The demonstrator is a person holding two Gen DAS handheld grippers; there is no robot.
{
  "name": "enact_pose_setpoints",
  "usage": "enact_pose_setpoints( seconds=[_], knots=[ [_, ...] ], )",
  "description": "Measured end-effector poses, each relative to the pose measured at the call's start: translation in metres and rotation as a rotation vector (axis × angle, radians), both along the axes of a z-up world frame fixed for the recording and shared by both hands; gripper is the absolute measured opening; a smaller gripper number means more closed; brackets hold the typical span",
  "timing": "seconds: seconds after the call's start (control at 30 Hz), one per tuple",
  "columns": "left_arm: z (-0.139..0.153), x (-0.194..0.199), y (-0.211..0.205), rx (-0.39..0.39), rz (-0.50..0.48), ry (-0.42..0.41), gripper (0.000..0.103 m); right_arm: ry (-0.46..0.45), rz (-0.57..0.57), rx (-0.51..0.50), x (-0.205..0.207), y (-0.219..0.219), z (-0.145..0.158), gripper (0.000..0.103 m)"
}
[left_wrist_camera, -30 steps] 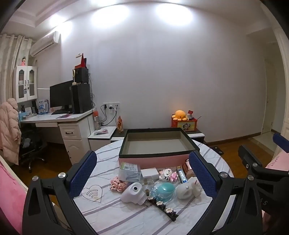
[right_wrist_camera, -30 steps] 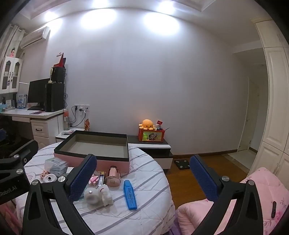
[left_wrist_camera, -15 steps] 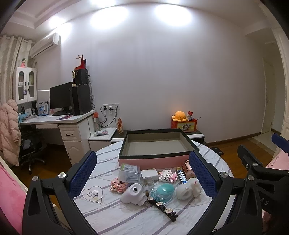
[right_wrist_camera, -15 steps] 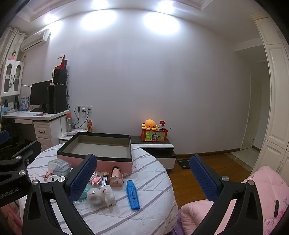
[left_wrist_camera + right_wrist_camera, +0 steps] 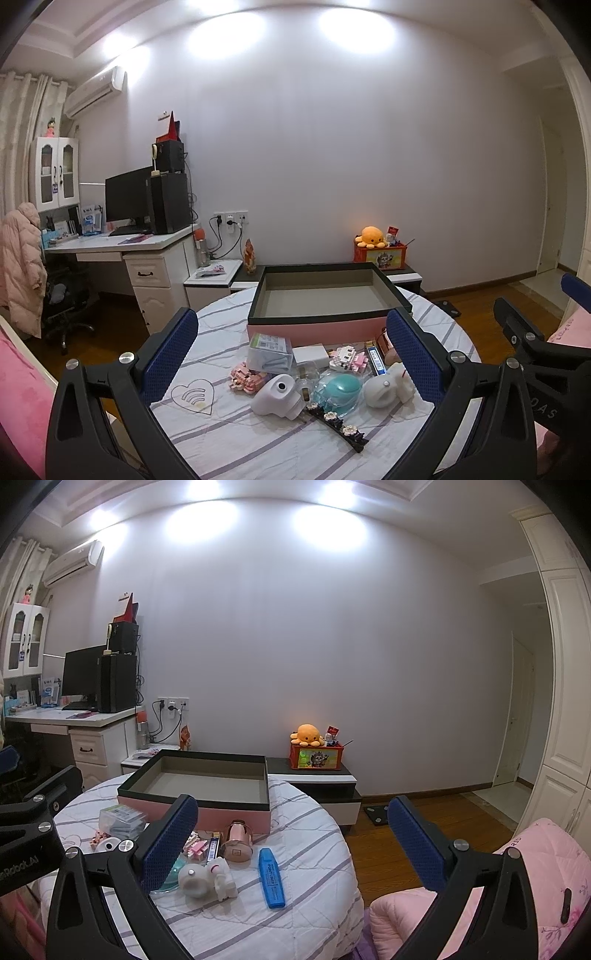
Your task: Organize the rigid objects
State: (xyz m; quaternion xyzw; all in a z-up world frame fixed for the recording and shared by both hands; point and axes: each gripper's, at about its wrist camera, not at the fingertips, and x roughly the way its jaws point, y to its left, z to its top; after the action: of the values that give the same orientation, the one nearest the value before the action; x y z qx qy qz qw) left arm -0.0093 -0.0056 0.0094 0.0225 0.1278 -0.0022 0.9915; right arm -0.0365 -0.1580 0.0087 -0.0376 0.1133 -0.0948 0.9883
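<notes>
Both grippers hover with jaws wide and empty over the near edge of a cluttered round tabletop (image 5: 221, 439).

The left gripper (image 5: 291, 354) frames the small items from the near edge; the right gripper (image 5: 291, 838) hangs past the tabletop's right edge, with only its left finger over the cloth. Nearest lies a black flower hair clip (image 5: 336, 424), then a white camera-shaped toy (image 5: 275, 397), a teal dome (image 5: 341, 389) and a white figurine (image 5: 384, 387). A blue highlighter (image 5: 271, 873) lies alone near the right edge. Behind them sit a clear plastic box (image 5: 267, 350), pink block toys (image 5: 347, 358) and a rose-gold cylinder (image 5: 238, 842). Towards the far edge stands the open pink box (image 5: 325, 328), its dark-rimmed tray holding nothing.
</notes>
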Motion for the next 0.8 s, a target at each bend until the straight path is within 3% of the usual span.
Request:
enact_pose_setpoints(
  seconds=[0.8],
  knots=[
    [0.0, -0.0026, 0.001, 0.005, 0.003, -0.003, 0.103, 0.01, 0.002, -0.012, 0.0005, -0.001, 0.0007, 0.103]
  ],
)
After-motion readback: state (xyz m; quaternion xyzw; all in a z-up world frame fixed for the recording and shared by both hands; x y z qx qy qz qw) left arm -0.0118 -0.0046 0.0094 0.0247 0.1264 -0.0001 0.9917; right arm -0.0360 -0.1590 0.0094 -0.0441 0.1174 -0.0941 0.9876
